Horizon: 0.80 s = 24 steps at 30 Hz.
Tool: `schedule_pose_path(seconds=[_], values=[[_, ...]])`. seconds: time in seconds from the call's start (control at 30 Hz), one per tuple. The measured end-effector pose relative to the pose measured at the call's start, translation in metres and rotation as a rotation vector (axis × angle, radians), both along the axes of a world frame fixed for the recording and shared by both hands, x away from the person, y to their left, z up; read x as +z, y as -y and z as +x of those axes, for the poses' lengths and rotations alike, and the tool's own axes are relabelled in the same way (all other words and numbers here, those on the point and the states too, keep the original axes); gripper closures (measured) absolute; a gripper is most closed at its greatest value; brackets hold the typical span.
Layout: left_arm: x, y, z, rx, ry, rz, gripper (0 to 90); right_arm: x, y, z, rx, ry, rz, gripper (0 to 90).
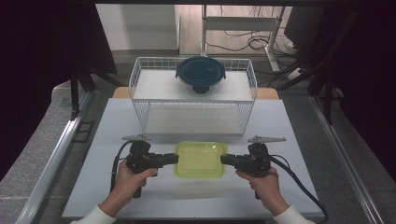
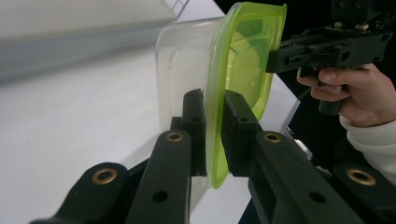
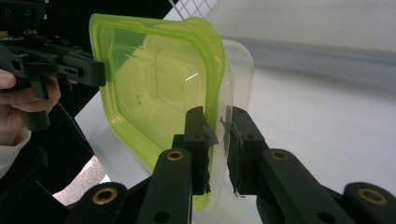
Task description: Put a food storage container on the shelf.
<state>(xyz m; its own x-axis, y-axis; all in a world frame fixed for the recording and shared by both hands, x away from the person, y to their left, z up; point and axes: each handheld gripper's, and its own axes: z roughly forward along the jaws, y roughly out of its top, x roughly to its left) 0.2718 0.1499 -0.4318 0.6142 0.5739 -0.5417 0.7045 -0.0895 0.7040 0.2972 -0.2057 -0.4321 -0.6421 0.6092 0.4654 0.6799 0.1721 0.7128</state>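
My left claw is clamped on one edge of the clear square plastic container with the lime-green lid, and my right claw pinches the opposite edge — so the box sits directly between my two claws, equally near both hands, low over the white table. I cannot tell what is inside it. Ahead of both claws stands a white wire rack — on its top shelf a round glass bowl with a dark blue lid.
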Motion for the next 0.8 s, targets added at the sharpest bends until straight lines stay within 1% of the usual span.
schedule_pose_path(seconds=[0.27,0.3,0.53,0.8], values=[[0.022,-0.003,0.003,0.003,0.046,-0.008,81.1,0.023,-0.002,0.003,0.003,0.053,0.008,78.4],[0.024,-0.003,0.004,0.003,0.048,-0.014,81.1,0.026,-0.003,0.004,0.005,0.058,0.007,78.4],[0.042,-0.004,0.009,0.003,0.084,-0.014,81.1,0.045,-0.004,0.007,-0.004,0.087,0.001,78.4],[0.058,-0.005,0.015,-0.002,0.101,-0.024,81.1,0.064,-0.004,0.01,-0.005,0.116,0.002,78.3]])
